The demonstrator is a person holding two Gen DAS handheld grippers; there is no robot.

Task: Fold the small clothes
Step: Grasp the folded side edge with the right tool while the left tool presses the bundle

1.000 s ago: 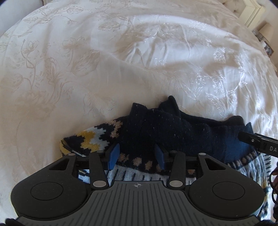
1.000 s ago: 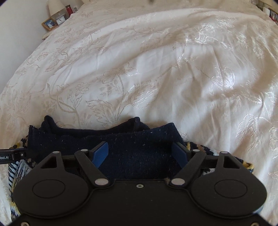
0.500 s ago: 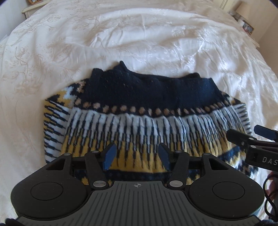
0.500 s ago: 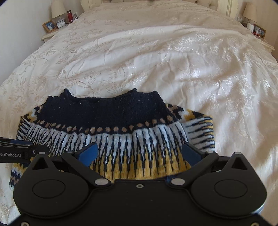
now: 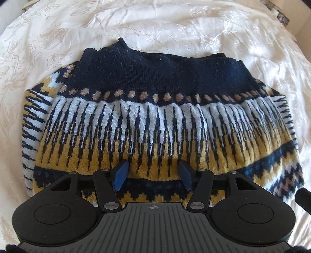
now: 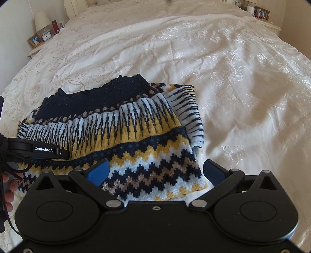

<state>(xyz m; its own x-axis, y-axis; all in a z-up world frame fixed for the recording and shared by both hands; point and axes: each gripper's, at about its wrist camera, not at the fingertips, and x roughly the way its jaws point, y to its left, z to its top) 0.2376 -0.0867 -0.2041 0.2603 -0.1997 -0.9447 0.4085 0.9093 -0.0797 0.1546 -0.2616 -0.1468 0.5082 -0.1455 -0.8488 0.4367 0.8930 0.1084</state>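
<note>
A small knitted sweater (image 5: 155,124) in navy, white and yellow patterns lies folded on the white bedspread, navy band at the far side. My left gripper (image 5: 152,176) hovers over its near yellow edge, open, nothing between the blue pads. In the right wrist view the same sweater (image 6: 124,136) fills the left half, with zigzag bands nearest. My right gripper (image 6: 155,173) stands wide open above the sweater's near right corner, holding nothing. The left gripper's black finger (image 6: 38,149) reaches in from the left edge over the sweater.
The embroidered white bedspread (image 6: 223,68) stretches far and right. A bedside table with a lamp (image 6: 41,21), a clock and photo frames stands at the far left; another nightstand (image 6: 262,13) sits at the far right. A person's fingers (image 6: 8,190) show at the left edge.
Both grippers have pulled back and up from the sweater's navy band, so the whole folded sweater now shows. The right gripper has swung toward the right side. Both stay open.
</note>
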